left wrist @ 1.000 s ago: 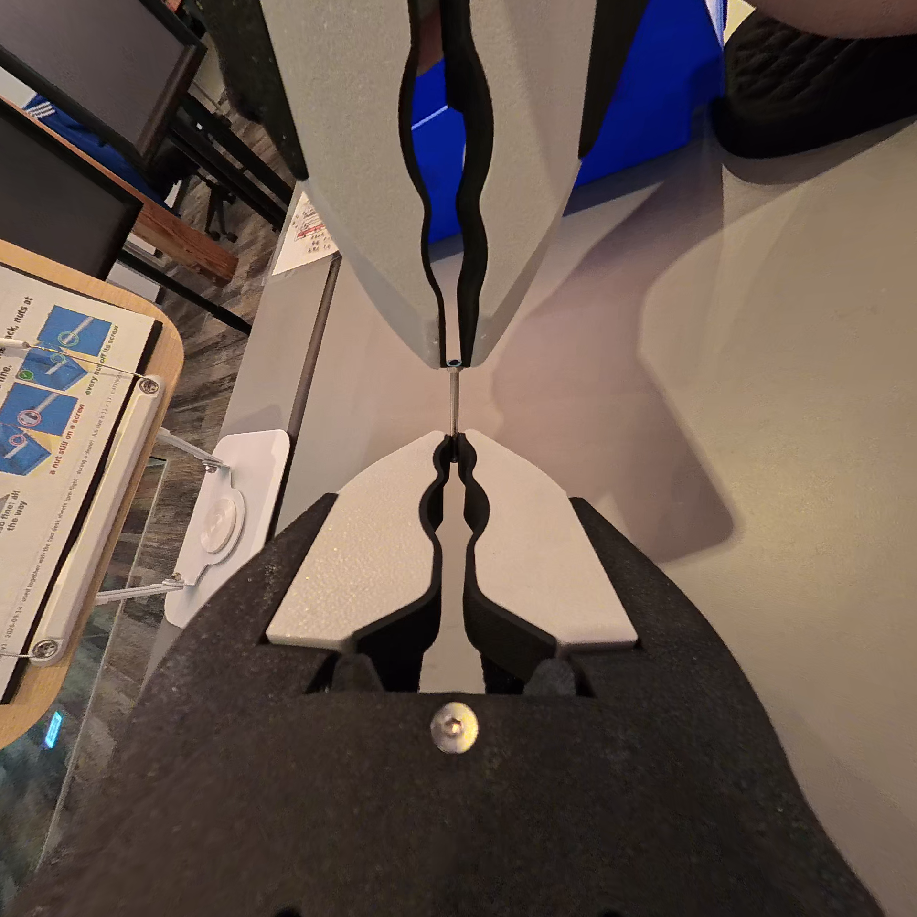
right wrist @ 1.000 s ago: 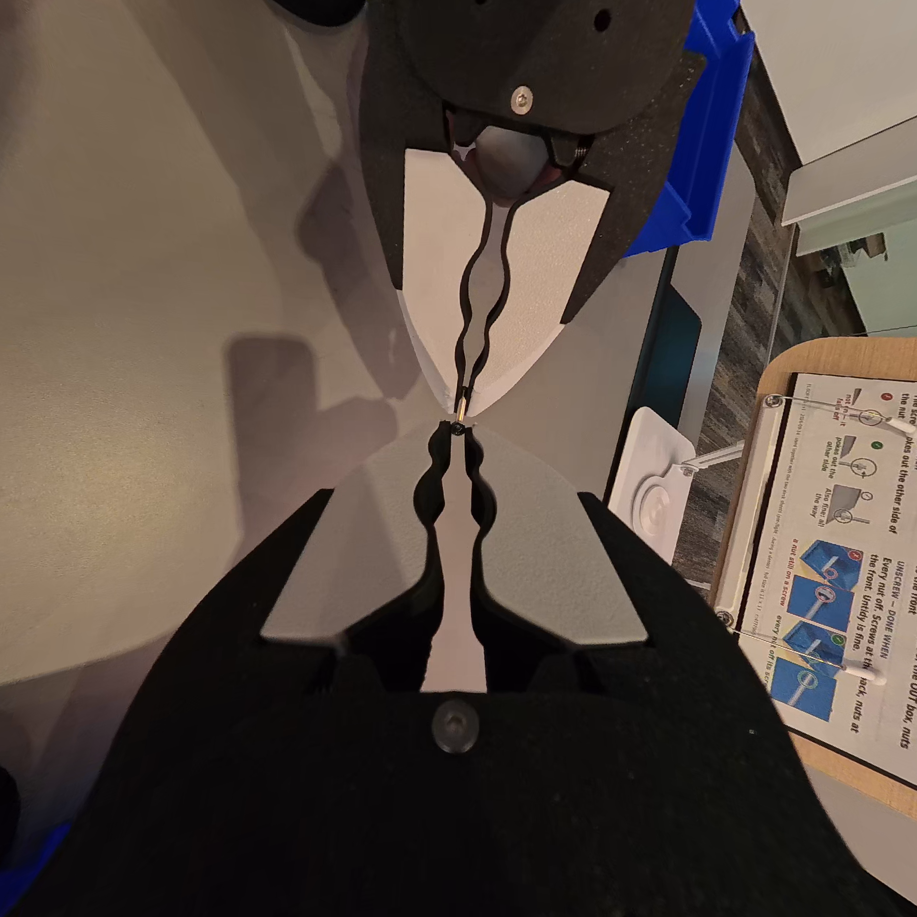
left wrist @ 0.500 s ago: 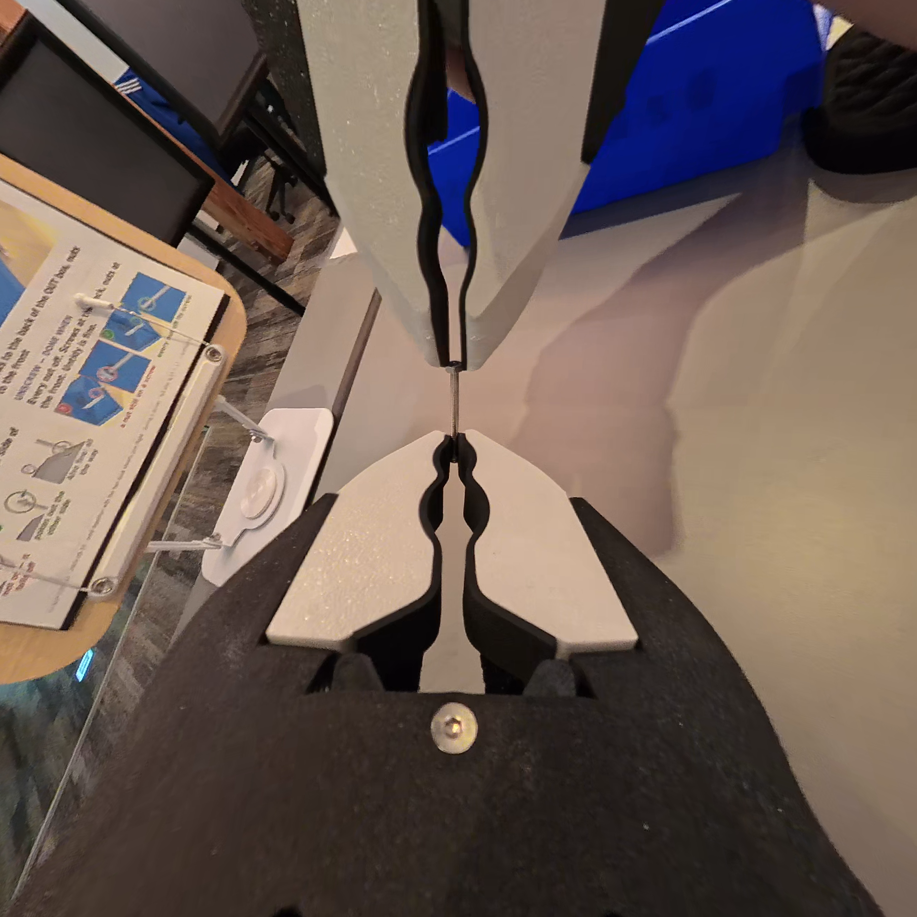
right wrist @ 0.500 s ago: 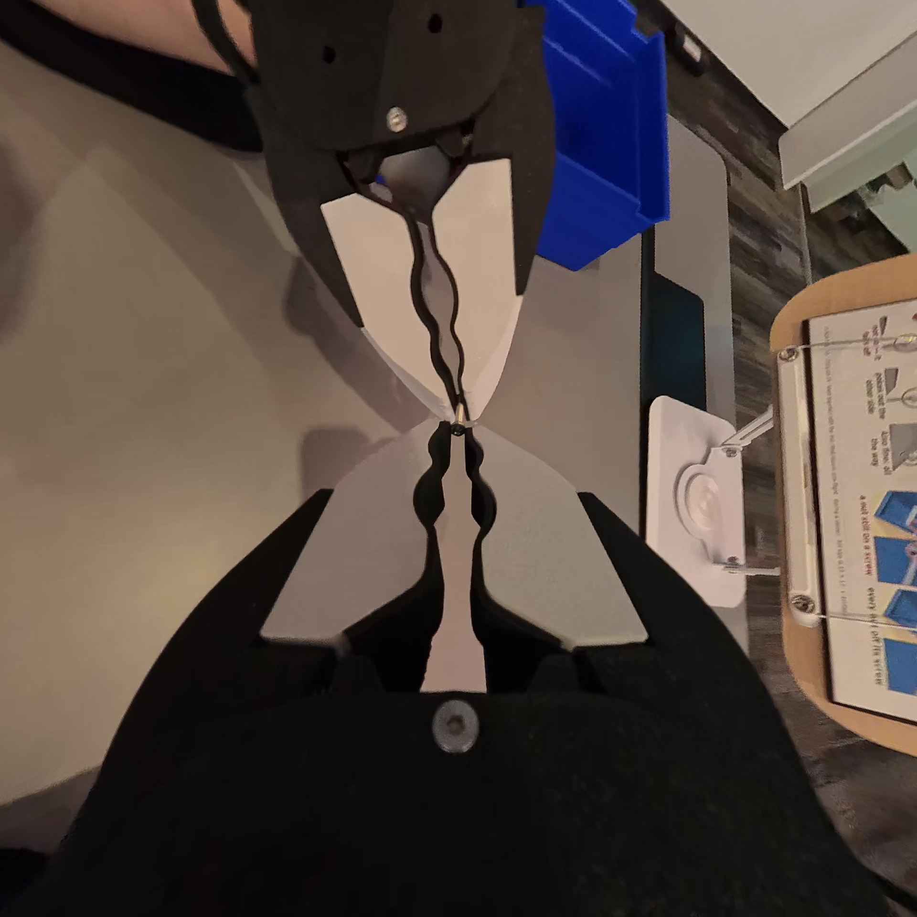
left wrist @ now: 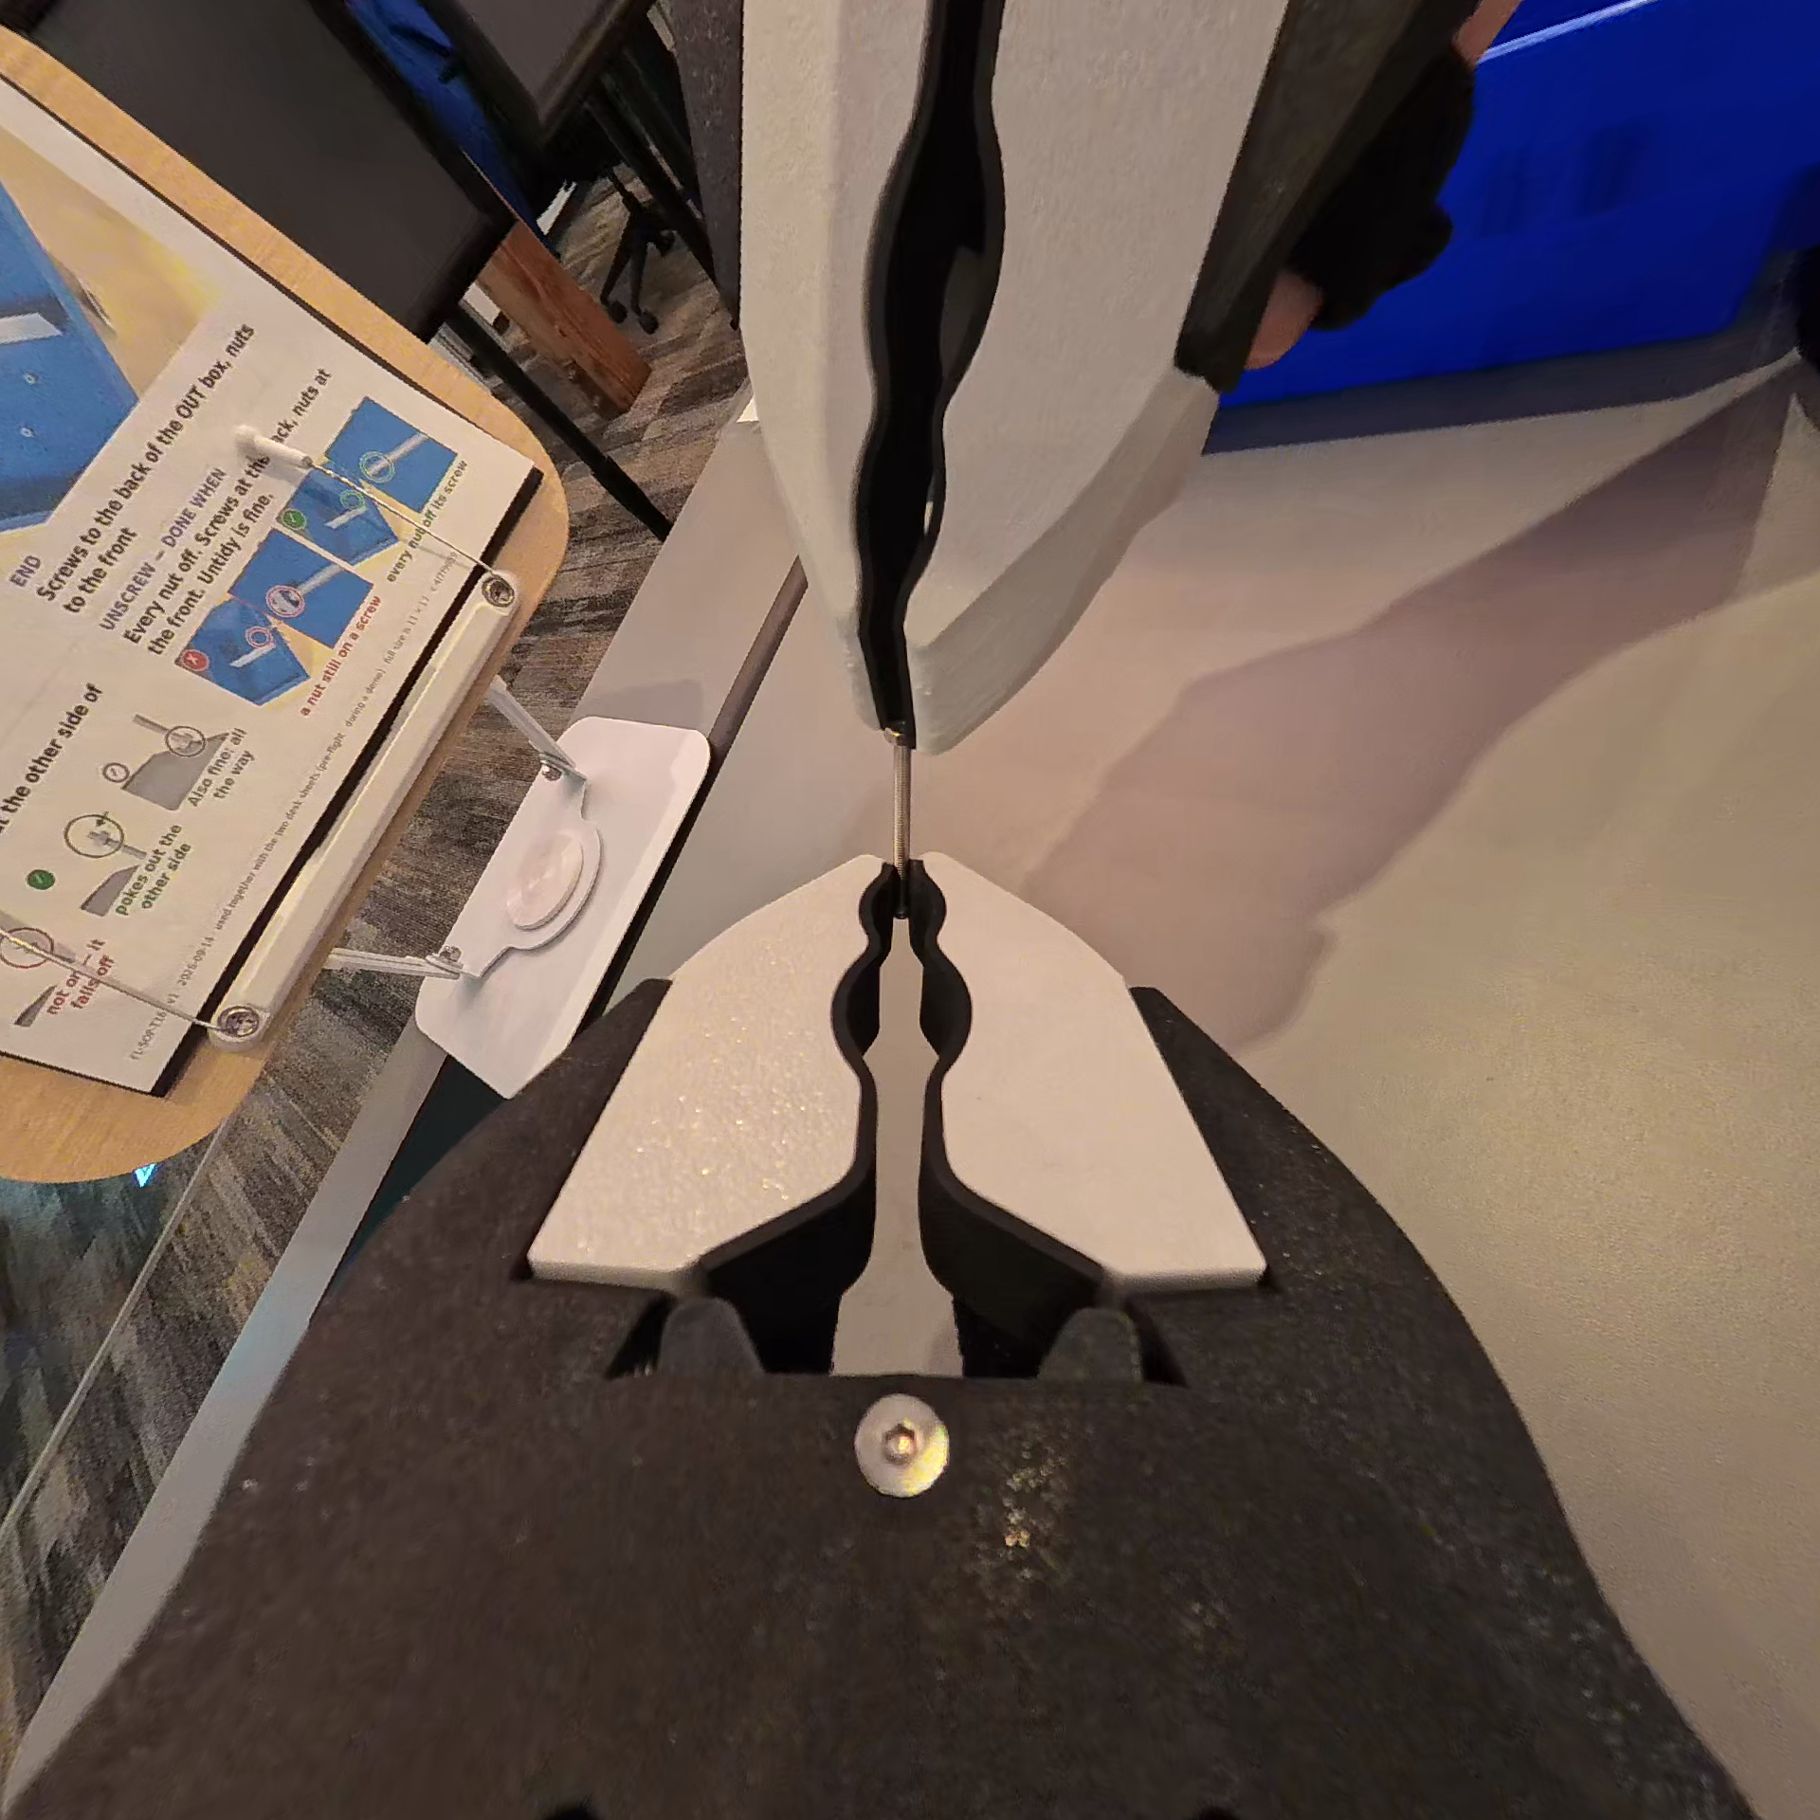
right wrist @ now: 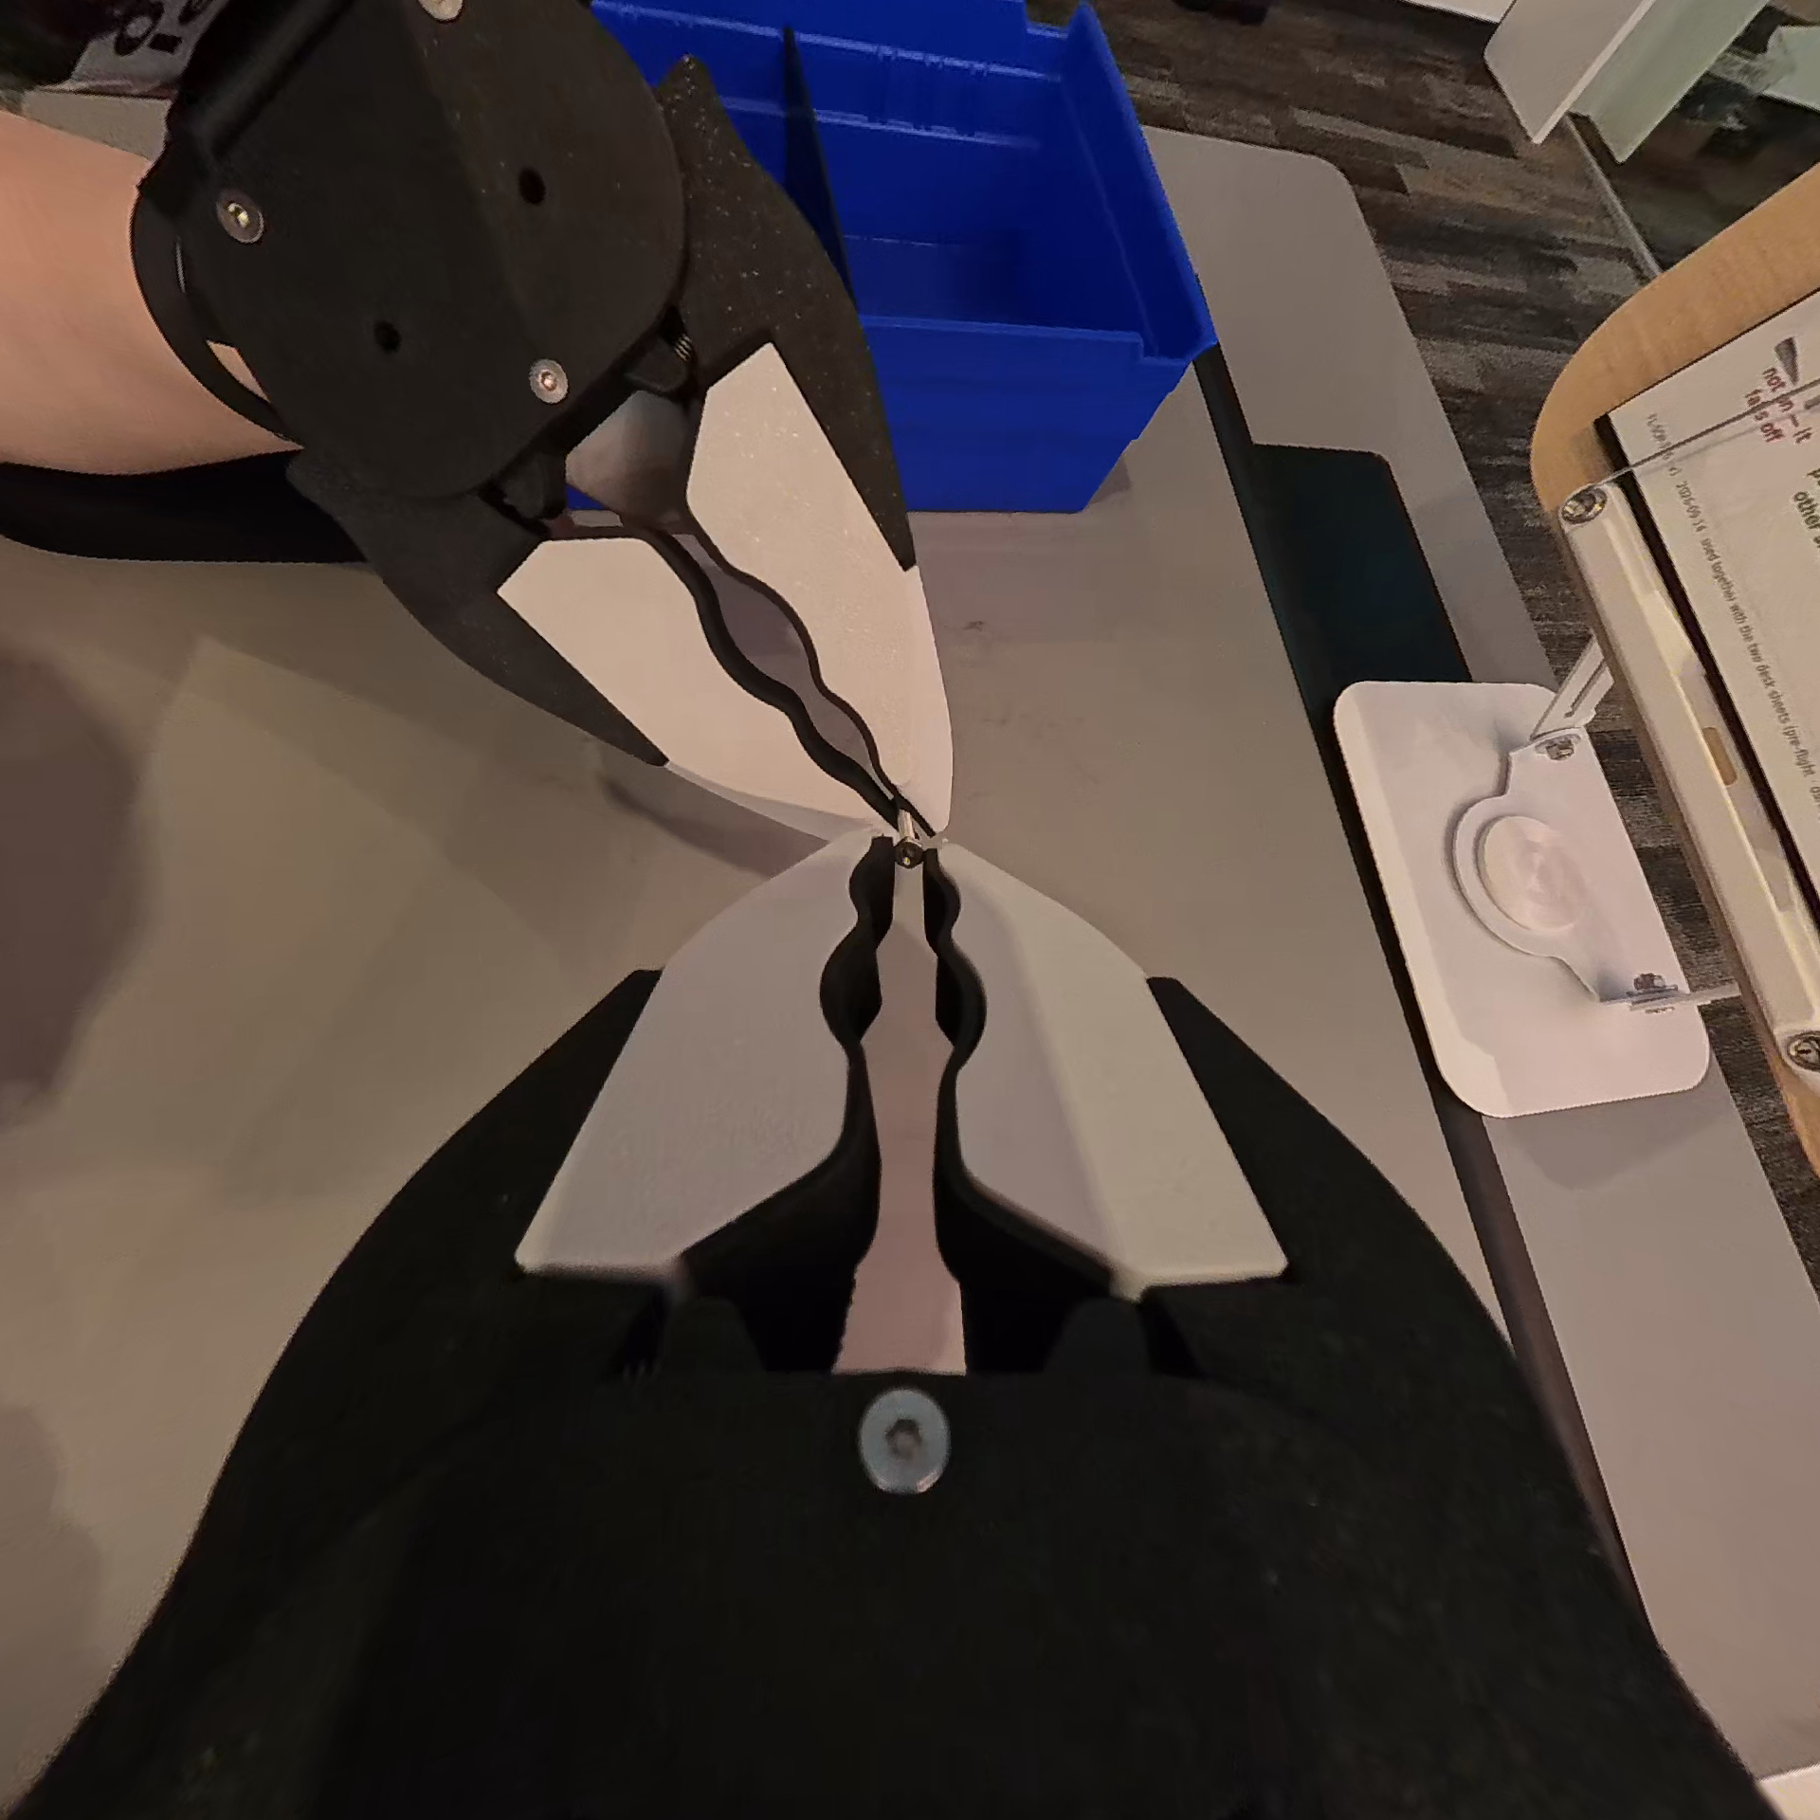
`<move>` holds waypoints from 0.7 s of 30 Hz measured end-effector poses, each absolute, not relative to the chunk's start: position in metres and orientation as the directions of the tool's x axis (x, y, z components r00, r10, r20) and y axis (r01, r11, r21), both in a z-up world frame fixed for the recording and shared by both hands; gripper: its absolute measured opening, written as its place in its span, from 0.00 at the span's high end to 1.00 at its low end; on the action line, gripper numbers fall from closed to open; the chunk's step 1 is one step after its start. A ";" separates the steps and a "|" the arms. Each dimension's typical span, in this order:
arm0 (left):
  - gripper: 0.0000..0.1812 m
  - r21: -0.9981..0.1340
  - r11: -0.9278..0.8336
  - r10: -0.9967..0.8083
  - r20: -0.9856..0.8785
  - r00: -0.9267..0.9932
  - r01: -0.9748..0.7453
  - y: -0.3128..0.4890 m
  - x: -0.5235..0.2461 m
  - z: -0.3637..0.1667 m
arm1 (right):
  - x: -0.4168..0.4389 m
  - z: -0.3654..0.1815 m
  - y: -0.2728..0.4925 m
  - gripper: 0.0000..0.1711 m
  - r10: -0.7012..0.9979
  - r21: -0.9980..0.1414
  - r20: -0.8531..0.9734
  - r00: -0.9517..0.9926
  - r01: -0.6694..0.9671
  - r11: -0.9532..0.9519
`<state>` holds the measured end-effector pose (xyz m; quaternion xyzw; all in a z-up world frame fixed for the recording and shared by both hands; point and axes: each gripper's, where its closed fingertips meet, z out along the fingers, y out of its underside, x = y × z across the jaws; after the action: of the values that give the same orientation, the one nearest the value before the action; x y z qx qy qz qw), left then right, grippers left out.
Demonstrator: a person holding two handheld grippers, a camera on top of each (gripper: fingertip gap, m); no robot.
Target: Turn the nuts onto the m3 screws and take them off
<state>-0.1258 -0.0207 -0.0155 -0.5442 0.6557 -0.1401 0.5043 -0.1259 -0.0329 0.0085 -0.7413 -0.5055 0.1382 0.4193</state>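
Left gripper [left wrist: 901, 872] and right gripper [right wrist: 901, 855] are held tip to tip, both clamped closed.

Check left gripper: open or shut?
Shut. Left gripper has its jaws pinched on one end of the screw; right gripper holds the other end.

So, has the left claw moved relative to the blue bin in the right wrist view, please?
Yes: the left claw has swung leftward, uncovering the blue bin, which now sits to its right.
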 end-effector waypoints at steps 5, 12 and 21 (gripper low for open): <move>0.99 -0.736 0.375 -0.857 -0.507 0.092 -0.563 -0.023 -0.125 -0.014 | -0.127 0.007 -0.034 0.97 0.870 -0.758 0.223 0.439 0.640 -0.129; 0.99 -0.765 0.361 -0.871 -0.481 0.100 -0.534 -0.024 -0.127 -0.007 | -0.131 0.011 -0.033 0.91 0.872 -0.768 0.257 0.416 0.636 -0.078; 0.99 -0.880 0.310 -0.933 -0.353 0.061 -0.359 -0.039 -0.127 0.018 | -0.138 0.058 -0.055 0.89 0.886 -0.874 0.360 0.293 0.439 0.210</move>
<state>-0.1273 -0.0389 0.0176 -0.5166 0.6254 -0.2796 0.5136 -0.1381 -0.0551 0.0575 -0.5936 -0.5579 0.2060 0.5422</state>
